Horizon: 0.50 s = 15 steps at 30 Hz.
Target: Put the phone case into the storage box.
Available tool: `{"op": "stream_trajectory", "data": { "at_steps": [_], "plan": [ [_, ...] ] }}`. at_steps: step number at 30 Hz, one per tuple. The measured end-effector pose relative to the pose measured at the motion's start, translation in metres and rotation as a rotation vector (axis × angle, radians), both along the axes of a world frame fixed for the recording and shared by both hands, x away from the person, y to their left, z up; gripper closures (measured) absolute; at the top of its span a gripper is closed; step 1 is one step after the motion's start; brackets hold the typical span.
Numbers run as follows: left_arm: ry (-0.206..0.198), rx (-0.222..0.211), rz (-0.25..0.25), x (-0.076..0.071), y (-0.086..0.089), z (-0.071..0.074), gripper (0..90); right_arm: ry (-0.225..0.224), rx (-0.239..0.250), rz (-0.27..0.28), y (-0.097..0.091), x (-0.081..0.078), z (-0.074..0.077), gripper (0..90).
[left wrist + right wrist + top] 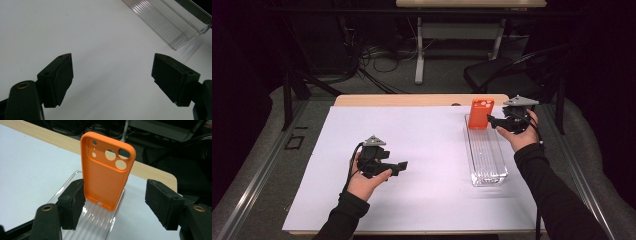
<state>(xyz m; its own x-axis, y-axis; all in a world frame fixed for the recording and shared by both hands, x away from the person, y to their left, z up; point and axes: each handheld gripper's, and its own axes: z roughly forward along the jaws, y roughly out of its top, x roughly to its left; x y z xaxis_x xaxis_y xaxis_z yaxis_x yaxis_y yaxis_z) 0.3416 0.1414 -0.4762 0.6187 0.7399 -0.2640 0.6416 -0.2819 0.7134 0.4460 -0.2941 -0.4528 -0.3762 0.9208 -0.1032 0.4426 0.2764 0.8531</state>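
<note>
Nearest the camera in the right gripper view rose the two black jaws of the right gripper (117,202), standing apart with the orange silicone phone case (106,172) between them. The case stood upright, camera cut-outs at its top, its lower edge resting in the far end of the long clear ribbed plastic tray (97,220). The left jaw in that view stood right at the case's lower edge, and whether it touched could not be told; the other jaw stood well clear, with open space between its pad and the case. So the jaws were spread and did not clamp the case.

From the high view, the right gripper (493,121) sat in the person's right hand (522,135) at the far right of the table, just beside the case (481,113), which stood at the tray's far end. The tray (486,160) ran lengthwise toward the person over the large white sheet (422,150) that covered the pale wooden table (412,100).

The left gripper (401,166), held in the left hand (368,182), hung over the white sheet at the near left, well apart from the case and the tray. In the left gripper view its jaws stood wide open around bare white sheet (100,37), nothing between them, with a corner of the clear tray (180,25) at the upper right of that view.

Beyond the table lay a dark floor with cables (377,60) and the legs of another table (422,40).
</note>
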Motion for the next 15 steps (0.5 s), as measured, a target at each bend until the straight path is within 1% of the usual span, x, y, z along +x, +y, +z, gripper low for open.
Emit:
{"op": "stream_trajectory", "data": {
  "at_steps": [2, 3, 4, 8, 9, 10, 11, 15],
  "plan": [
    [0.003, 0.002, -0.001, 0.0002, 0.0003, 0.0003, 18.0, 0.014, 0.016, -0.002, -0.0001, -0.0001, 0.0003, 27.6],
    [0.004, 0.000, 0.003, 0.0000, 0.0004, 0.0004, 18.0, 0.035, 0.038, -0.002, -0.0001, -0.0001, 0.0005, 24.8],
    [0.004, -0.002, 0.001, -0.0001, 0.0008, 0.0005, 18.0, 0.035, 0.038, -0.002, -0.0001, -0.0001, 0.0005, 24.8],
    [0.002, -0.010, -0.007, 0.0002, 0.0021, 0.0010, 15.8, 0.058, 0.060, -0.015, 0.0000, -0.0016, 0.0024, 17.5],
    [0.001, -0.011, -0.005, 0.0001, 0.0024, 0.0012, 15.5, 0.069, 0.075, -0.018, -0.0001, -0.0019, 0.0028, 16.1],
    [0.000, -0.013, -0.006, 0.0001, 0.0025, 0.0013, 15.6, 0.090, 0.104, -0.018, -0.0011, -0.0020, 0.0035, 15.0],
    [0.000, -0.016, -0.009, 0.0002, 0.0028, 0.0012, 15.6, 0.090, 0.104, -0.018, -0.0011, -0.0020, 0.0035, 15.0],
    [-0.004, -0.026, -0.021, 0.0007, 0.0036, 0.0010, 15.5, 0.125, 0.147, -0.027, -0.0010, -0.0038, 0.0046, 13.9]
  ]
}}
